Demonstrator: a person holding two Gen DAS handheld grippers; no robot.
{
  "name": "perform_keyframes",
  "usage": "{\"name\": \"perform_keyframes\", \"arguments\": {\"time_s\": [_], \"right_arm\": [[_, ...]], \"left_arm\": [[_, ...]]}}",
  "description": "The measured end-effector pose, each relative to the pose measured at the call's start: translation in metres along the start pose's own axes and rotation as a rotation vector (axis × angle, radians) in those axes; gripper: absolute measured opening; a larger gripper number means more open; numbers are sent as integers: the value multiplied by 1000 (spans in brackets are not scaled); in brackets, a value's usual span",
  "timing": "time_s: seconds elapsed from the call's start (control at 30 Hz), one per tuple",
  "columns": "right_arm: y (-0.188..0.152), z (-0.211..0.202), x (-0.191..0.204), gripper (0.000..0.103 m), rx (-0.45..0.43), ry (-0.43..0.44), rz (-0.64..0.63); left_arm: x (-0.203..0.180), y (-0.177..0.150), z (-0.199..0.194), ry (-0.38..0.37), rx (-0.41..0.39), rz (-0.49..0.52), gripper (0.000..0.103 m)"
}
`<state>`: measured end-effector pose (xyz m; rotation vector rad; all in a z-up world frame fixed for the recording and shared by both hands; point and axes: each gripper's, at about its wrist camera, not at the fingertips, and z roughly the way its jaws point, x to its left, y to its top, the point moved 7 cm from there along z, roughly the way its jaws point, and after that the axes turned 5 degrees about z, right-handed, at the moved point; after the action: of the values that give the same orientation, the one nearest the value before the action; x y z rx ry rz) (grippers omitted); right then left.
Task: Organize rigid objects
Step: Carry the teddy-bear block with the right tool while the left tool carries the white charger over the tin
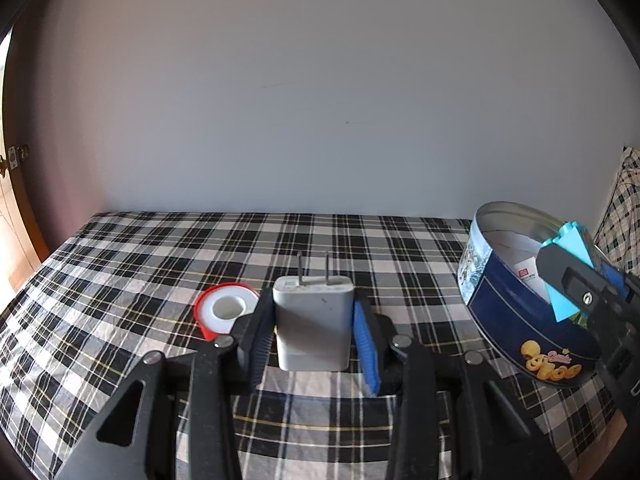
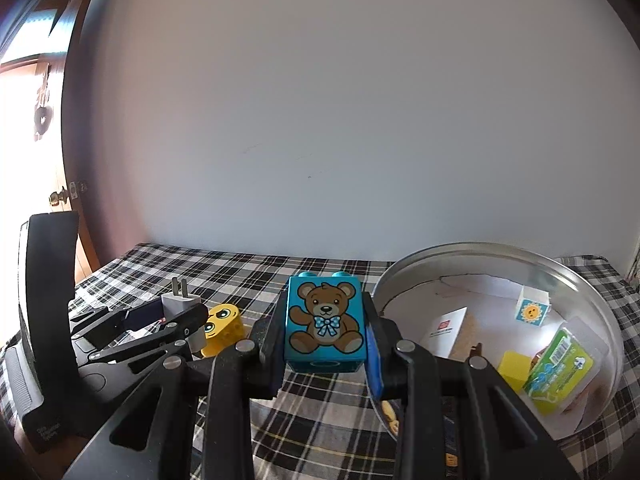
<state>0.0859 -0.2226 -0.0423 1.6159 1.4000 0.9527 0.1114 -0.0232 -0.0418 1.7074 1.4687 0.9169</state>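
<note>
Right wrist only: tin [image 2: 460, 256] contents; each hand-held gripper [image 2: 326, 332] clenched on its load.

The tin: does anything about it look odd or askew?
Yes. In the left view the tin looks tilted, its open mouth leaning toward the charger; fisheye bending may add to this. No lid shows, and nothing has spilled.

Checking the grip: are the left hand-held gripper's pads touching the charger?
Touching. The left wrist view shows the left hand-held gripper with a pad pressed flat on each side of the white charger; no gap shows.
</note>
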Motion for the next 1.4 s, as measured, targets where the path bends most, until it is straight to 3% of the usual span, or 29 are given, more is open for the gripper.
{"name": "perform_keyframes", "arguments": {"time_s": [1.4], "right_arm": [[28, -22, -114, 34, -95, -216, 90]], "left_arm": [[-94, 39, -7, -99, -79, 73, 37]]}}
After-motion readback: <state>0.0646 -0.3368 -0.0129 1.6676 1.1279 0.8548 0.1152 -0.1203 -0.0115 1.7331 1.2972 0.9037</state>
